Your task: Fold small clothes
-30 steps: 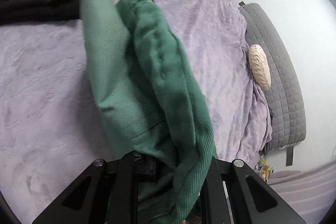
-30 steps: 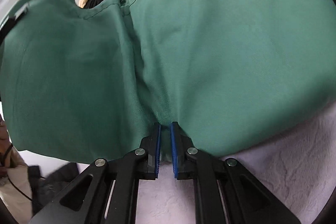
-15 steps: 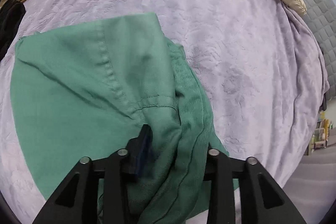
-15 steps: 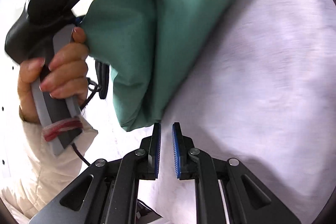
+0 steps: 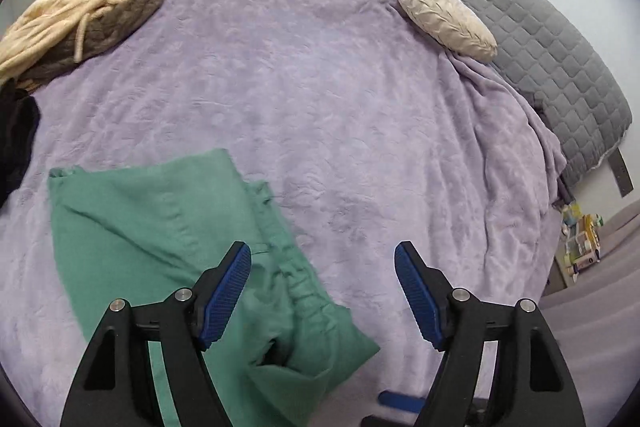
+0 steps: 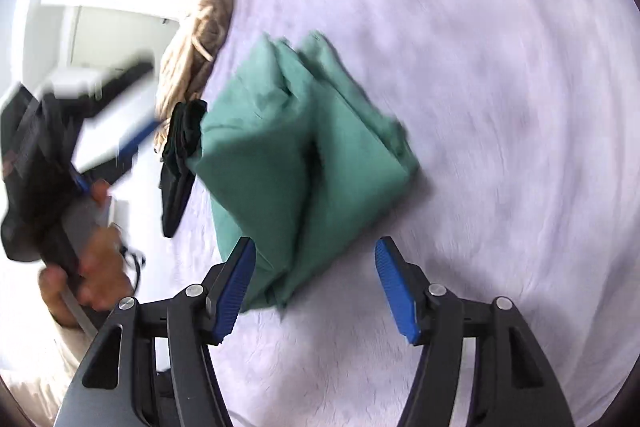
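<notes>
We are hovering over the bed's lavender blanket (image 5: 340,99), a grey quilt (image 5: 520,27) lying along its far edge. One green garment (image 5: 160,227) is lying folded near us (one black garment (image 6: 180,155) beside it). Our left claw (image 5: 322,291) and right claw (image 6: 314,283) are both gaping wide, gripping nothing.

Green garment (image 5: 160,223) on lilac blanket (image 5: 320,87) (grey quilted headboard (image 5: 540,39)).
</notes>
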`<state>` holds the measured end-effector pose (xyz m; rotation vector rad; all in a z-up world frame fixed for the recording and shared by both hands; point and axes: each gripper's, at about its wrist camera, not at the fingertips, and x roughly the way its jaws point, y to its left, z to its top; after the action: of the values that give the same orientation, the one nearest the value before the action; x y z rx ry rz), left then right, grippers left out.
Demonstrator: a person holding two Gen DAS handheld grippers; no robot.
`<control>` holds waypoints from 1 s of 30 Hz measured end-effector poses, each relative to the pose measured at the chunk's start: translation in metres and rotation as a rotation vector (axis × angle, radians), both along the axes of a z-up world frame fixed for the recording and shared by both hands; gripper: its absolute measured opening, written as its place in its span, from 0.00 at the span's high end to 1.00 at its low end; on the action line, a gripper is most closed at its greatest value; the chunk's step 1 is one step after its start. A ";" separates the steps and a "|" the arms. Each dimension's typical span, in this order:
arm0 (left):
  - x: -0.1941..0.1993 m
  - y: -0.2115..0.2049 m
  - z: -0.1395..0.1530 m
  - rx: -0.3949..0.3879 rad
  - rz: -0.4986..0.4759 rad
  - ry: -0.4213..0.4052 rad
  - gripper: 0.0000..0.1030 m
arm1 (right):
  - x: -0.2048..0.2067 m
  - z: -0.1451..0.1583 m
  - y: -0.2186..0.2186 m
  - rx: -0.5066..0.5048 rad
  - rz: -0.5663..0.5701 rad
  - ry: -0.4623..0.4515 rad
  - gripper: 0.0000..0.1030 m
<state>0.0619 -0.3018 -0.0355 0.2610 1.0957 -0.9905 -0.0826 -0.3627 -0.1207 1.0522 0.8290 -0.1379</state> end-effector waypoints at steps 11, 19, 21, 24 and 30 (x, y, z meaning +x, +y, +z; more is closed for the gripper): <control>0.039 0.147 -0.069 0.324 0.396 -0.074 0.00 | 0.098 0.052 0.029 -0.483 0.308 0.059 0.27; 0.031 0.176 -0.090 0.323 0.471 0.017 0.00 | 0.071 0.020 -0.019 -0.378 0.222 0.184 0.95; 0.030 0.176 -0.086 0.293 0.463 0.001 0.00 | 0.058 -0.007 -0.034 -0.299 0.177 0.239 0.95; 0.025 0.173 -0.097 0.327 0.441 0.009 0.00 | 0.049 -0.054 -0.041 -0.223 0.161 0.296 0.95; 0.005 0.172 -0.120 0.325 0.399 0.013 0.00 | 0.019 -0.046 -0.069 -0.034 0.008 0.219 0.79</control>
<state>0.0671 -0.1301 -0.1556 0.2840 1.2608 -0.4582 -0.0638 -0.4320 -0.1671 1.0134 1.0253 -0.2627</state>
